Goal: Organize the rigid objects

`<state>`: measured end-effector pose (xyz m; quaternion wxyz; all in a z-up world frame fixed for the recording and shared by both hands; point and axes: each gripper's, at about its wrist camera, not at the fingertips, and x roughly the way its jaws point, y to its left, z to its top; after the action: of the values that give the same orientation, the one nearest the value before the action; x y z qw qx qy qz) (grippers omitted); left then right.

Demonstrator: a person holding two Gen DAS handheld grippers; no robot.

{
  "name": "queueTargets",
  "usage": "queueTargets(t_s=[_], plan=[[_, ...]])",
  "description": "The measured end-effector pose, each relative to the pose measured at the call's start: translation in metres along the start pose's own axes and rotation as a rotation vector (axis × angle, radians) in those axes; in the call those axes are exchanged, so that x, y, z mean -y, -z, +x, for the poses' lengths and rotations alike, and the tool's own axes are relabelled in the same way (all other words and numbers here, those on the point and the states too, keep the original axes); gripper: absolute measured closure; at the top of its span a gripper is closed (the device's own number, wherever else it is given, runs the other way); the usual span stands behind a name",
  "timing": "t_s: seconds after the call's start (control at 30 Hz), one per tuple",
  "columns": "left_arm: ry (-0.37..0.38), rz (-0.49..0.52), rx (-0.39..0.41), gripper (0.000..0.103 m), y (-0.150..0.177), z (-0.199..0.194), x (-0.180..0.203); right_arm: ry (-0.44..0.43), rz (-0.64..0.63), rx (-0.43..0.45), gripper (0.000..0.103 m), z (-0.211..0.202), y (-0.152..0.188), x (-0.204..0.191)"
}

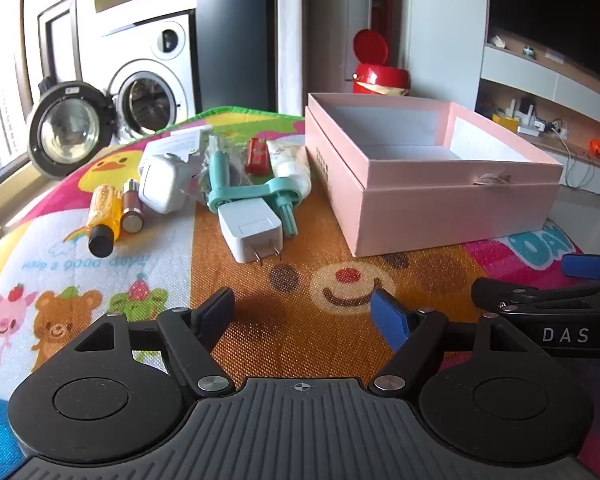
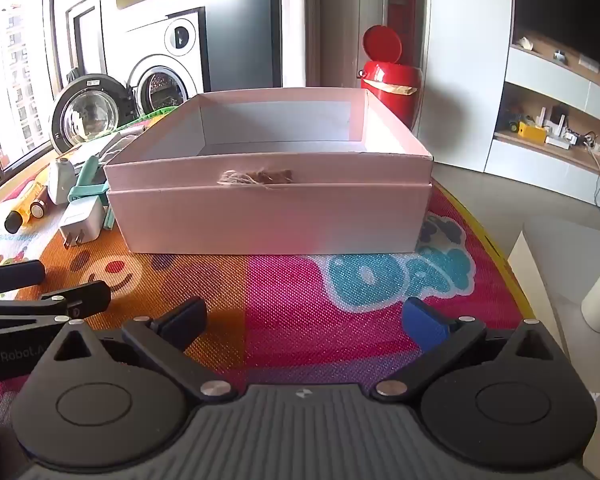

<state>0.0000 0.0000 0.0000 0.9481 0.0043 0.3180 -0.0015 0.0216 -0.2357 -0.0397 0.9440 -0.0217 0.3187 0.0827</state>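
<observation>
An open, empty pink box [image 1: 440,196] stands on the colourful mat; it fills the middle of the right wrist view [image 2: 268,216]. Left of it lie a white plug charger [image 1: 250,230], a teal plastic tool [image 1: 240,190], a white square adapter [image 1: 162,184], a yellow tube with black cap [image 1: 102,216], a brown battery [image 1: 132,206], a red packet [image 1: 258,155] and a white tube [image 1: 290,160]. My left gripper [image 1: 304,312] is open and empty, low over the mat in front of the charger. My right gripper [image 2: 304,318] is open and empty, in front of the box.
The cartoon mat [image 1: 80,264] covers the table; its right edge drops off to the floor [image 2: 560,208]. A red bin [image 2: 392,84] and a washing machine with open door [image 1: 66,128] stand behind. The right gripper shows in the left wrist view [image 1: 548,300].
</observation>
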Motion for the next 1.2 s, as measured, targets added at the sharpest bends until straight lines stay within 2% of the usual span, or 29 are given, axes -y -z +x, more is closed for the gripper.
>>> queueTargets(t_s=[1.2], plan=[[0.001,-0.002,0.001,0.022,0.0000,0.0000,-0.0001,0.007,-0.009,0.000,0.000,-0.0007,0.0001,-0.0003]])
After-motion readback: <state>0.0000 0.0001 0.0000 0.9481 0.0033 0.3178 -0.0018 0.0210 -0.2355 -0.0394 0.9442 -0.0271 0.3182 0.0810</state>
